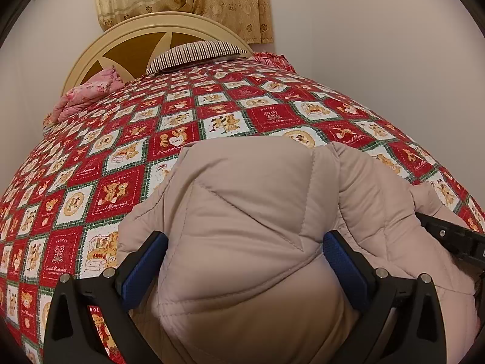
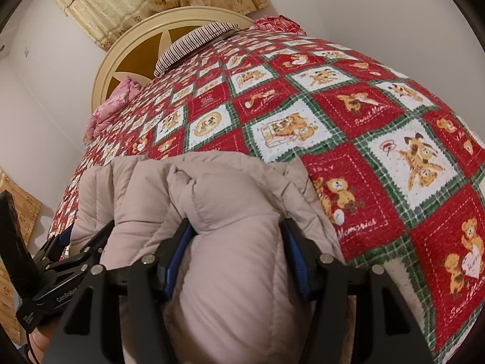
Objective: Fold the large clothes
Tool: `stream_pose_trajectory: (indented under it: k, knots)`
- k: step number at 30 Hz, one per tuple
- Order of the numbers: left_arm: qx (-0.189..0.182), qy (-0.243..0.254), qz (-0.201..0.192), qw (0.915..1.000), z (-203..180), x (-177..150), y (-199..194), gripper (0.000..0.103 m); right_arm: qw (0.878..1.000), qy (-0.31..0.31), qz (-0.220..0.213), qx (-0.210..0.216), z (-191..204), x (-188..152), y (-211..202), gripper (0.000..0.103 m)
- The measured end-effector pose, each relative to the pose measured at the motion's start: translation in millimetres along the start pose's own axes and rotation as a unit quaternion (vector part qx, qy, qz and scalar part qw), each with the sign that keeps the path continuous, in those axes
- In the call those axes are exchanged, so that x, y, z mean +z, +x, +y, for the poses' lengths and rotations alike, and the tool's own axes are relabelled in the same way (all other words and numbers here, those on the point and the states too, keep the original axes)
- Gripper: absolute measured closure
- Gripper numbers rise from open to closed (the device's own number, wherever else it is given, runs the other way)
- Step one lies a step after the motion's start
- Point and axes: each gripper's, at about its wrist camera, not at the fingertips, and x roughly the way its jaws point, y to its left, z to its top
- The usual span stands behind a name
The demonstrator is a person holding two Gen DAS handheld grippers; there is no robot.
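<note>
Left wrist: left gripper clamps puffer jacket; right wrist: right gripper clamps it.

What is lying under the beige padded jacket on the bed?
The beige padded jacket lies on the red teddy-bear quilt. Whatever lies directly beneath the jacket is covered.

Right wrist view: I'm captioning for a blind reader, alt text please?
The right gripper clamps a thick fold of a beige puffer jacket on a bed with a red teddy-bear quilt. The left gripper holds the jacket's other side; a striped pillow lies by the headboard.
</note>
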Motion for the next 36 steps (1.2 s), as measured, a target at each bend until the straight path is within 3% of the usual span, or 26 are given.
stream_pose_trajectory:
  k: [14,20,24,27,30,32,33,36]
  knots:
    - [0.004,0.004,0.002,1.0,-2,0,0,0.001,0.992,0.079,-0.018,0.095,-28,-2,-11,0.043]
    - [-0.005,0.005,0.006,1.0,1,2,-4,0.001,0.998,0.038,-0.037,0.037,-8,0,-27,0.037]
    - [-0.054,-0.015,-0.014,0.9983,27,-9,-40,0.001,0.999,0.007,-0.045,-0.017,-5,-1,-39,0.011]
    - [-0.085,-0.029,-0.028,0.9956,55,-32,-65,0.001,0.999,0.029,-0.022,0.01,-23,2,-34,0.01]
    - [-0.15,-0.062,-0.012,0.9868,77,-52,-68,0.001,0.997,0.047,-0.002,0.058,-35,1,-28,0.015]
    - [-0.202,-0.099,0.001,0.9743,91,-62,-62,0.001,0.992,0.064,0.013,0.105,-42,-1,-22,0.02]
    - [-0.235,-0.125,0.011,0.9639,97,-67,-55,0.001,0.991,0.07,0.018,0.115,-45,-1,-21,0.021]
    - [-0.284,-0.16,0.032,0.945,97,-72,-39,0.001,0.985,0.083,0.026,0.147,-51,-3,-18,0.027]
